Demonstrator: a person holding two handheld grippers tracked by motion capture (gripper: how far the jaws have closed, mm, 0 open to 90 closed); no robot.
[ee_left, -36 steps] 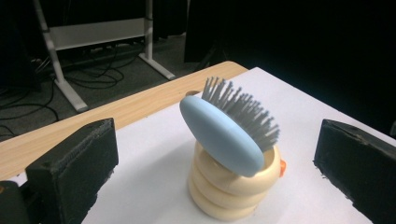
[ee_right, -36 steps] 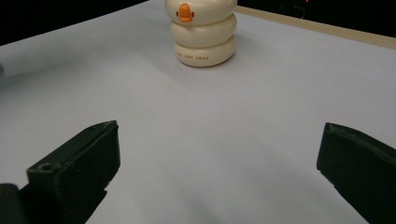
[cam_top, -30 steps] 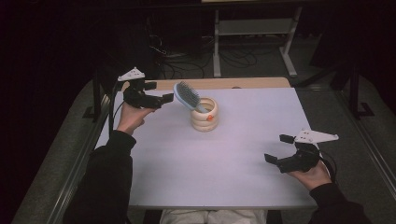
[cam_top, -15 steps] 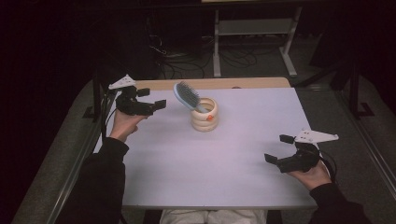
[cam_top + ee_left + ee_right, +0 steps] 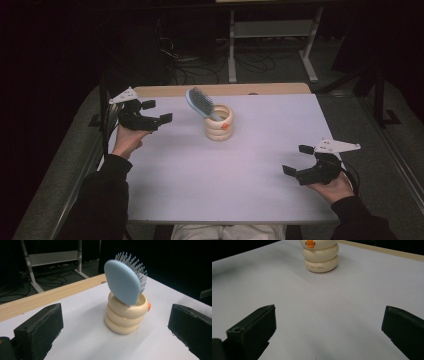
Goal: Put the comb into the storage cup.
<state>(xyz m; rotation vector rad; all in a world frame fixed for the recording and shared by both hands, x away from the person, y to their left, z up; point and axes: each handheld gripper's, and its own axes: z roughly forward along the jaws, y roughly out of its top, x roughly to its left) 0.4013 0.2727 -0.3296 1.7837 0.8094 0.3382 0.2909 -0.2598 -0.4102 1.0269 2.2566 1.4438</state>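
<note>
Blue hairbrush (image 5: 200, 102) stands handle-down in cream duck holder (image 5: 219, 125), desk (image 5: 210, 190) centre-far, head leaning to 10 o'clock, rim props it. Left claw (image 5: 152, 112) at 9 o'clock of holder, jaws apart, empty. Right claw (image 5: 298, 160) at 4 o'clock, near edge, apart, idle.

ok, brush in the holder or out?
In. The blue hairbrush stands handle-down in the cream ringed holder, head leaning out over the rim. Both grippers are open and apart from it.

blue hairbrush (image 5: 200, 102) | tilted, handle in cream ribbed holder (image 5: 219, 125)
</note>
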